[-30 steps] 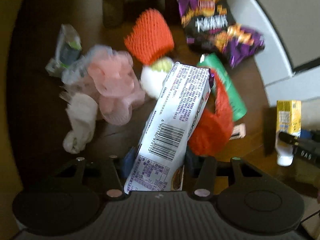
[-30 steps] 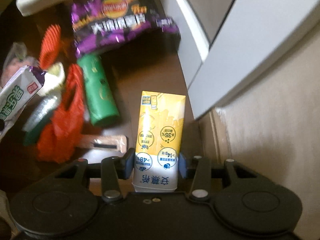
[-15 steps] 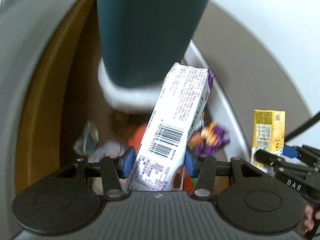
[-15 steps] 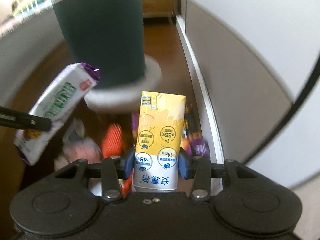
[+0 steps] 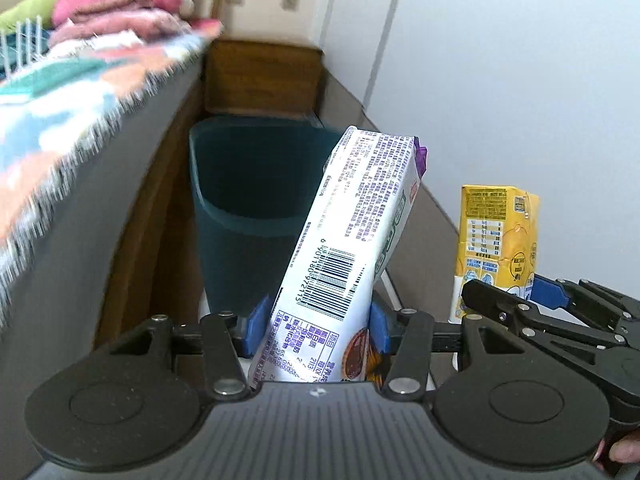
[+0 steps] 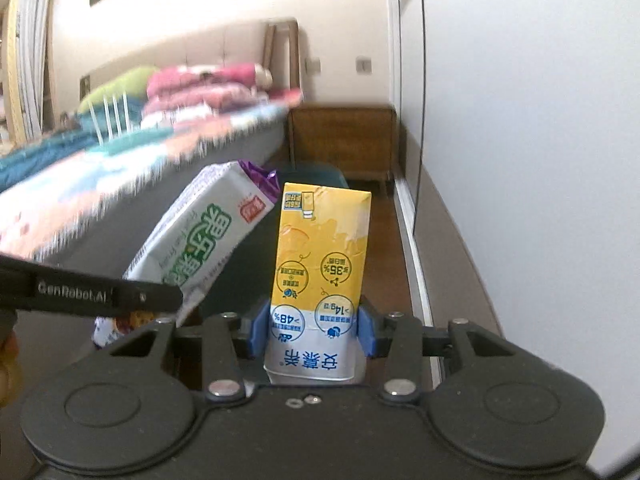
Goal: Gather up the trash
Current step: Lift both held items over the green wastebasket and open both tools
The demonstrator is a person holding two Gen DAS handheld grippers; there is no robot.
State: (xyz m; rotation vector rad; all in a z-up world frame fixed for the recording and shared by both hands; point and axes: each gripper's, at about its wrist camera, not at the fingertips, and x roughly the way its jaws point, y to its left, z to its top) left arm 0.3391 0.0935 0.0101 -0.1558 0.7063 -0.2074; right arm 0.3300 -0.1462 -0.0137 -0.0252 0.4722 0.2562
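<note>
My left hand-held gripper (image 5: 316, 330) tilts downward toward the dark teal bin (image 5: 248, 184), clamped on the white snack packet (image 5: 352, 256). Just right of it, my right hand-held gripper (image 6: 312, 330) grips the yellow drink carton (image 6: 320, 256) upright, short of the bin, beside the bed (image 6: 120, 184).

Black left gripper (image 5: 316, 330) and right gripper (image 6: 312, 332), blue pads, silver screws, white "GenRobot.AI" lettering

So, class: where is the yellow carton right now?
The yellow carton stands upright, clamped in the right gripper, right of the white packet.
</note>
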